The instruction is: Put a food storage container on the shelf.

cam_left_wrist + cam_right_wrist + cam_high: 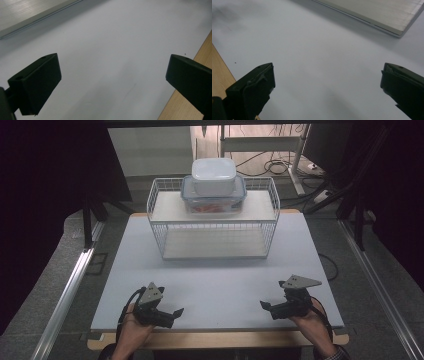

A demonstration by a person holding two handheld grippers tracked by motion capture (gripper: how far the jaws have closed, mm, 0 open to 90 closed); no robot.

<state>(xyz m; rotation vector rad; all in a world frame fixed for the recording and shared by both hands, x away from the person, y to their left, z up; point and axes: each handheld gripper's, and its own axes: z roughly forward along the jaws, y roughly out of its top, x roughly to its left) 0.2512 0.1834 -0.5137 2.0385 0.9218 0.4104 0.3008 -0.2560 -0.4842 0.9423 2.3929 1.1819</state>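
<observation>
A white wire rack (214, 220) stands at the back middle of the pale table (215, 275). On its top shelf sits a clear container with a blue-rimmed lid (213, 196), and a smaller white lidded box (214, 176) is stacked on that. My left gripper (172, 316) rests near the front left edge, held by a hand, jaws wide apart with nothing between them (112, 82). At the front right, my right gripper (268, 309) is likewise open and empty (327, 85). Both point inward toward each other.
The rack's lower shelf (215, 245) is bare. A wooden strip (220, 339) runs along the table's front edge. Metal rails (65, 295) flank the table on the floor, and cables (275, 167) lie behind the rack.
</observation>
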